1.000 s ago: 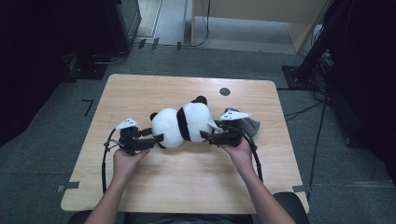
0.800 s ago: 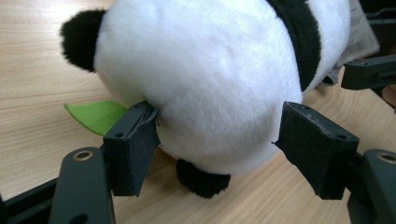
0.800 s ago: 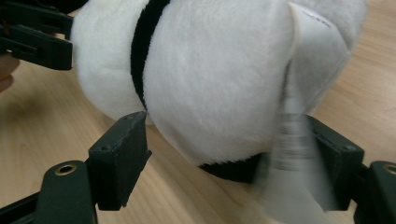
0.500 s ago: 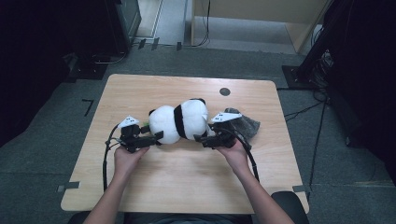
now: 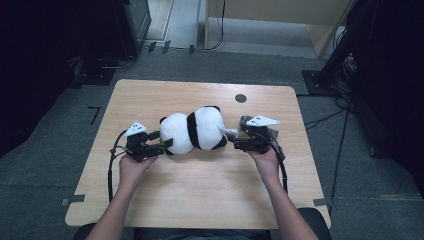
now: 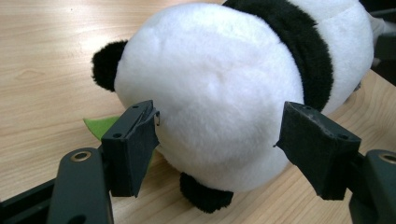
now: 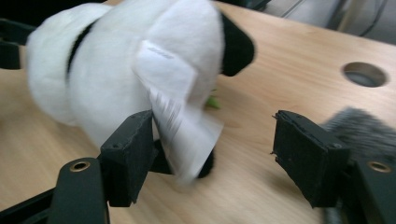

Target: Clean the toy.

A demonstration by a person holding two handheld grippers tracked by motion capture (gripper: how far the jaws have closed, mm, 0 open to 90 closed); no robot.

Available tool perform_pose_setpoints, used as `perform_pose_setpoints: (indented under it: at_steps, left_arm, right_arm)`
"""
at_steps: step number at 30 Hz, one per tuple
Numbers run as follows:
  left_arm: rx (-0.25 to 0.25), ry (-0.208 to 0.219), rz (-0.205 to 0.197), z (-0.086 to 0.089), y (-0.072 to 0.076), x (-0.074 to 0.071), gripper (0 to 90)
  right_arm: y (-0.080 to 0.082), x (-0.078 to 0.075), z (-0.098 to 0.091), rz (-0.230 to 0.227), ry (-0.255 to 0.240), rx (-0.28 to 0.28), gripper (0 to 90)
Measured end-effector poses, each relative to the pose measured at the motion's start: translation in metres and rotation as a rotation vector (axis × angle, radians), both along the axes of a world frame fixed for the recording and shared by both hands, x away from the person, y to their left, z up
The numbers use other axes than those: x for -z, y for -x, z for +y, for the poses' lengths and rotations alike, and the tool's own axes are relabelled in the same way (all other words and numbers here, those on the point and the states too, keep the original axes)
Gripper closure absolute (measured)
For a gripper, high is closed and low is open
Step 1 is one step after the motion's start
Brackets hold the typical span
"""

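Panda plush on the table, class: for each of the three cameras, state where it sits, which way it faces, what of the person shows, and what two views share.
High view: above the person's side, looking forward and down on the wooden table; both forearms, left gripper and right gripper show.
Left gripper view: rides that gripper, faces the panda plush between its open jaws.
Right gripper view: rides that gripper, faces the plush's white tag beside one jaw.
Shared: both gripper views show the plush, from opposite ends.

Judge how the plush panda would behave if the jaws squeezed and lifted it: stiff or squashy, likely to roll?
The plush panda looks thickly furred and rounded, so it would probably squash between the jaws rather than resist. Its bulging body in the left gripper view suggests that it may rock or roll if pushed. It is likely light for its size, and its paper tag would flop.
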State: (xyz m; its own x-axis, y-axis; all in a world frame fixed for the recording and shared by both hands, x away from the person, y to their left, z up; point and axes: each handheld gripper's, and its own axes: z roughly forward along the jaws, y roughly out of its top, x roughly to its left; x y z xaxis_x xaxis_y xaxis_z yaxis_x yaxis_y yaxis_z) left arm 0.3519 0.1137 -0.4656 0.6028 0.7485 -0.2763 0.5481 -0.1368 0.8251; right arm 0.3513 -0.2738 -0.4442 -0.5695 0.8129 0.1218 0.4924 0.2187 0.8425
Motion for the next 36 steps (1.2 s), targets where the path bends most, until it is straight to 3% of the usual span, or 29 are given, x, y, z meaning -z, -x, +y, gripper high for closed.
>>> perform_pose_setpoints:
  at_steps: [6, 11, 19, 26, 30, 36]
  left_arm:
    - [0.01, -0.031, -0.022, -0.005, -0.005, -0.001, 26.1]
    - [0.015, -0.021, -0.023, -0.003, -0.01, -0.002, 26.1]
    - [0.025, -0.03, -0.02, -0.004, -0.014, -0.001, 25.0]
    - [0.027, -0.022, -0.018, -0.004, -0.014, 0.0, 25.0]
    - [0.031, -0.02, -0.018, -0.003, -0.015, 0.001, 24.9]
    - [0.031, -0.023, -0.018, -0.004, -0.015, 0.002, 24.8]
  right_arm:
    - [0.0, 0.002, -0.024, -0.018, 0.012, 0.088, 29.5]
    - [-0.002, 0.005, -0.043, -0.036, 0.015, 0.154, 29.9]
    - [-0.011, 0.018, -0.066, -0.023, 0.032, 0.252, 30.6]
    - [-0.02, 0.041, -0.069, -0.021, 0.0, 0.313, 33.1]
    - [-0.023, 0.055, -0.061, -0.015, 0.06, 0.321, 36.3]
    - [-0.027, 0.07, -0.055, 0.009, 0.072, 0.349, 54.1]
